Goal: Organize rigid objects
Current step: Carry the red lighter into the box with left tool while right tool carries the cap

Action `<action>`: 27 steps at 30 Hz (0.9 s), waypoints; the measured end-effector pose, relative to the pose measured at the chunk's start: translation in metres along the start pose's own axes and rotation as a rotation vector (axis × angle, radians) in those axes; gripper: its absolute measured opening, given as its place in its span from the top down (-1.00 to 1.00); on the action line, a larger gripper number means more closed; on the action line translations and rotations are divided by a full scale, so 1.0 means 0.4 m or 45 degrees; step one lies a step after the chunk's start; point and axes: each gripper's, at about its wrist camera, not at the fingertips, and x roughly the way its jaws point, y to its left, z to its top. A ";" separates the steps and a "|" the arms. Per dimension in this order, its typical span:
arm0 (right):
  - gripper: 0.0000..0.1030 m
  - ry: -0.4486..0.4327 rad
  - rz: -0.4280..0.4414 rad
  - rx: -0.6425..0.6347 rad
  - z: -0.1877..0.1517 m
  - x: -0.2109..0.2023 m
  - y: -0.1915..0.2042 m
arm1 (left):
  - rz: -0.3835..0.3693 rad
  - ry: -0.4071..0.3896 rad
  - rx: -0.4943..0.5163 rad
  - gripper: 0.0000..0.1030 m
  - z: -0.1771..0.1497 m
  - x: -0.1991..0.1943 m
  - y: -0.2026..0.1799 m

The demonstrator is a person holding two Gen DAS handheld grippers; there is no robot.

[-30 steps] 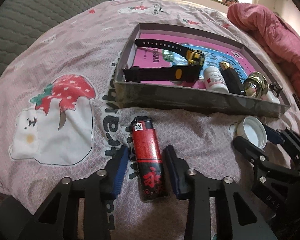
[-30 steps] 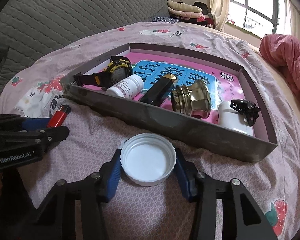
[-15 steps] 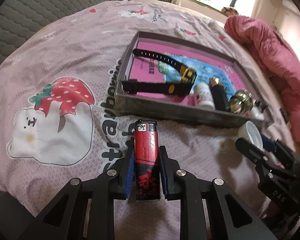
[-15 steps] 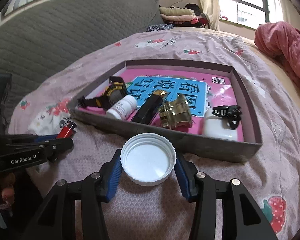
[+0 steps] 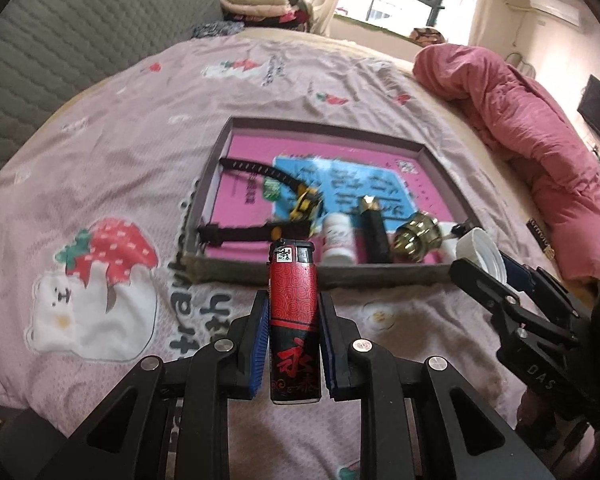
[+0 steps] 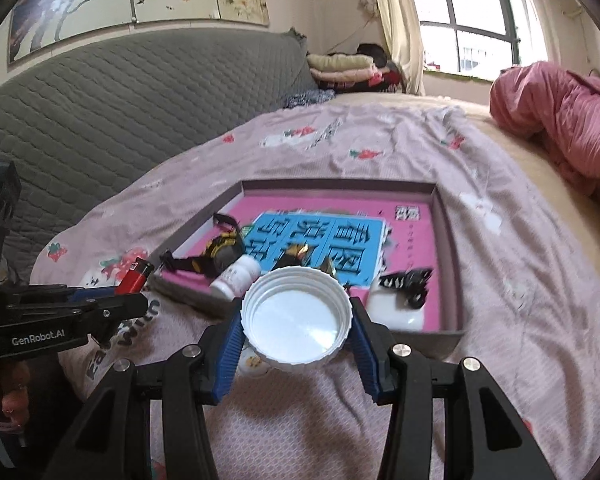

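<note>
So the left gripper point(image 5: 294, 322) has its blue pads clamped on both sides of a red plastic lighter with black lettering point(image 5: 295, 324), low in the middle of the left wrist view. The jaws were closing within the last second and now they're tight on it, lighter standing upright between them with its black top poking up past the fingertips, held clear of the pink strawberry-print bedsheet point(image 5: 120, 160).

The right gripper point(image 6: 296, 334) is gripping a round white plastic screw cap point(image 6: 296, 320), open side facing the camera, bottom centre of the right wrist view. Pads press on its ribbed edge left and right.

Behind both, mid-frame, sits the shallow grey cardboard box with a pink and blue printed bottom point(image 6: 446, 248). Inside it: a black and yellow wristwatch point(image 5: 296, 204), a small white pill bottle point(image 5: 338, 236), a black stick with a gold tip point(image 5: 374, 228), a shiny brass knob point(image 5: 414, 234), and a black hair claw point(image 6: 408, 284) lying on something white that I can't make out.

A crumpled pink quilt point(image 5: 512, 120) fills the upper right, and a grey quilted headboard point(image 6: 100, 100) the upper left.
</note>
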 end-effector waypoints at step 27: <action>0.03 -0.098 -0.121 -0.046 0.059 0.010 -0.070 | 0.040 -0.042 -0.050 0.55 0.111 0.076 0.027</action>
